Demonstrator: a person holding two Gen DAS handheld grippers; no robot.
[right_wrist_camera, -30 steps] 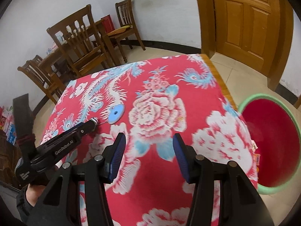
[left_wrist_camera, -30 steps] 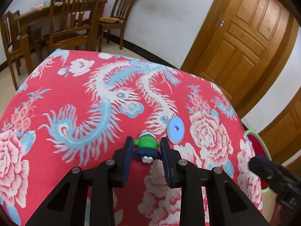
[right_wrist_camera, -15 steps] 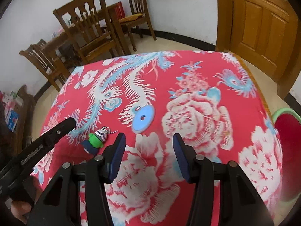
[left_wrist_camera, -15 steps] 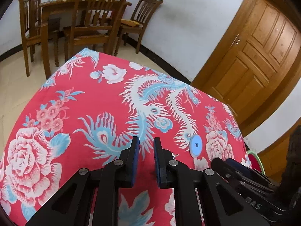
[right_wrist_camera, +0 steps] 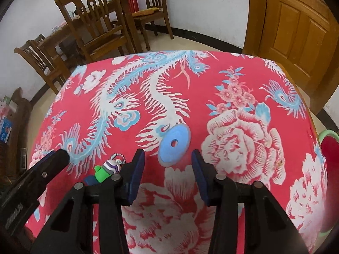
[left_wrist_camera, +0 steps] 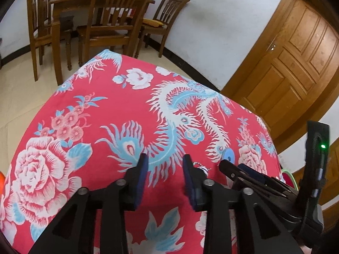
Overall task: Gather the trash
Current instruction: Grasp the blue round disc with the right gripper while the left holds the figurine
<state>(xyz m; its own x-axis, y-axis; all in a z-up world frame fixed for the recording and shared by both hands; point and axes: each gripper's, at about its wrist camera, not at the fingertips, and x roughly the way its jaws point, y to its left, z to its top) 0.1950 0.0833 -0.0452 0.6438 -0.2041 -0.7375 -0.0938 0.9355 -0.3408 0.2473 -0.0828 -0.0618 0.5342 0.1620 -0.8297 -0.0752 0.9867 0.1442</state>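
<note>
Both your grippers, left gripper (left_wrist_camera: 165, 165) and right gripper (right_wrist_camera: 167, 163), have wide, empty jaws; the blue disc (right_wrist_camera: 174, 145) lies just ahead of the right jaws, the toy keychain (right_wrist_camera: 109, 168) beside them; both remain uncollected on the surface (right_wrist_camera: 243, 80), bin (right_wrist_camera: 330, 158) off right.

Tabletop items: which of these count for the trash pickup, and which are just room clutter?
Job:
blue disc
small toy figure
red bin with green rim
right gripper, open
left gripper, open

Not the job:
floral tablecloth
wooden chairs
door

No legible text anywhere.
</note>
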